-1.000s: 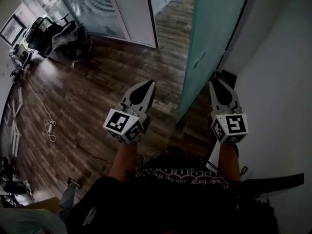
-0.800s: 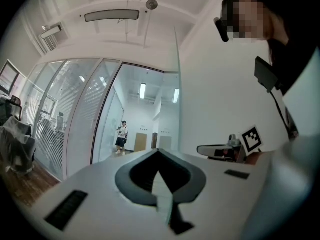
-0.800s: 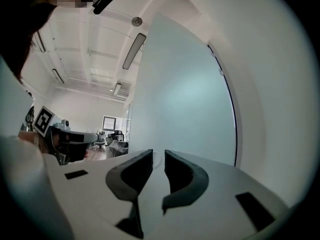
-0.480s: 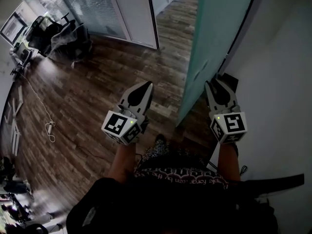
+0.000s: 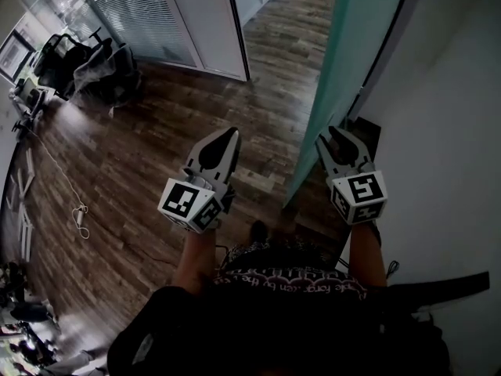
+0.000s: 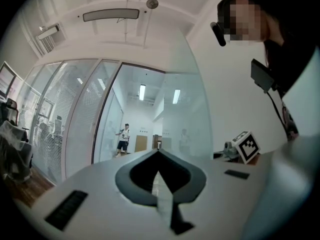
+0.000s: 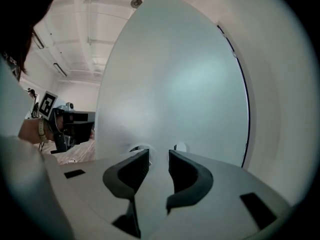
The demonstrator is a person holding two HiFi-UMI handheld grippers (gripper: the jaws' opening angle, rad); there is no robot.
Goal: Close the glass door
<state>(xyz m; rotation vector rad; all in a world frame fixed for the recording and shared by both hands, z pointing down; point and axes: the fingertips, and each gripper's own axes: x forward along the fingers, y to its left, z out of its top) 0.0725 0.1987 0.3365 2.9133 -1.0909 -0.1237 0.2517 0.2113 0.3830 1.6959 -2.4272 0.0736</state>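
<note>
Glass door (image 5: 356,61) stands swung open at the right of the head view, a frosted teal pane lying near the white wall (image 5: 446,131). Furthest left, my left gripper (image 5: 225,137) hangs over the wood floor (image 5: 141,155), jaws pressed together on nothing, well apart from the pane and with no part in this step. Right of the pane's free edge, my right gripper (image 5: 337,137) sits between door and wall, facing the wall-side face. Its jaws are opening, with a clear gap and nothing between the pads. In the right gripper view the pane fills the scene, with two small round fittings (image 7: 181,147) just beyond the tips; what they are I cannot tell. I judge this the approach, with the door not yet gripped. Next the open jaws must reach a fitting or the edge, close there, then swing the pane away from the wall. Against a second ago, both grippers sit further forward, and the right jaws stand wider
</note>
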